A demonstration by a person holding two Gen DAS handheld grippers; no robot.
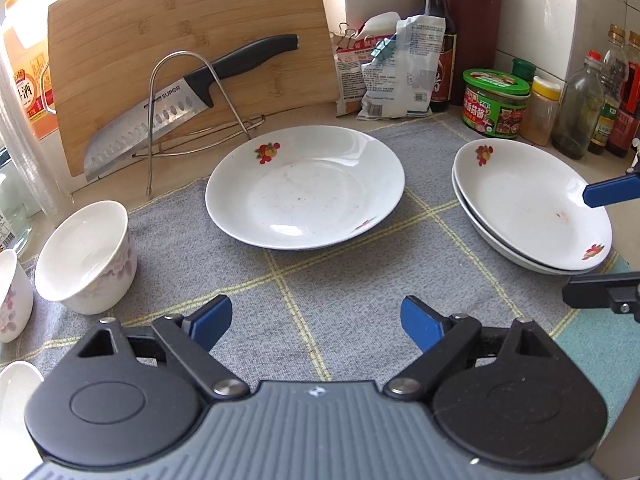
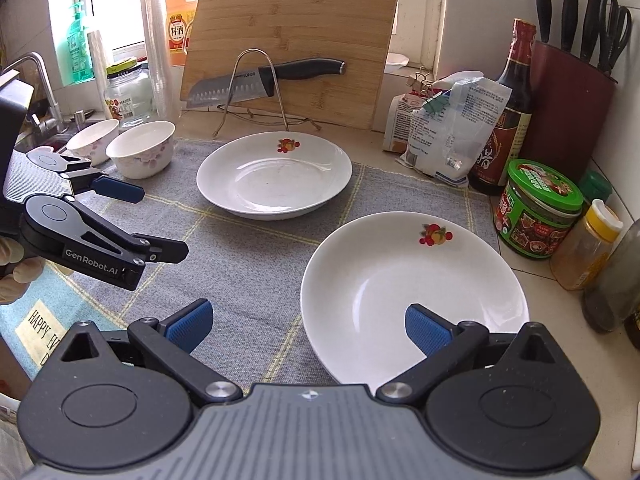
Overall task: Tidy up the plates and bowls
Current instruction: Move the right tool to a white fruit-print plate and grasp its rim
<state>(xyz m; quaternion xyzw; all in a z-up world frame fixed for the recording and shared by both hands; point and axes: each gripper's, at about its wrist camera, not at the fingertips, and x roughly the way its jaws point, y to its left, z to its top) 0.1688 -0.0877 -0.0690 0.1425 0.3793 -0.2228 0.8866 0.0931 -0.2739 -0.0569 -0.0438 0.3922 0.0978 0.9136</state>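
A single white plate [image 1: 304,188] with fruit prints lies mid-mat on the grey cloth; it also shows in the right wrist view [image 2: 274,174]. A stack of two such plates [image 1: 532,204] sits at the right, seen close in the right wrist view [image 2: 412,292]. Floral bowls [image 1: 86,256] stand at the left, also in the right wrist view [image 2: 142,154]. My left gripper [image 1: 316,322] is open and empty above the mat, short of the single plate. My right gripper [image 2: 308,326] is open, its right finger over the stack's near rim.
A cutting board [image 1: 188,40] leans at the back with a knife [image 1: 180,104] on a wire rack. Sauce bottles, jars [image 2: 536,210] and bags crowd the back right. A knife block [image 2: 568,120] stands in the corner. A sink tap [image 2: 40,92] is at the far left.
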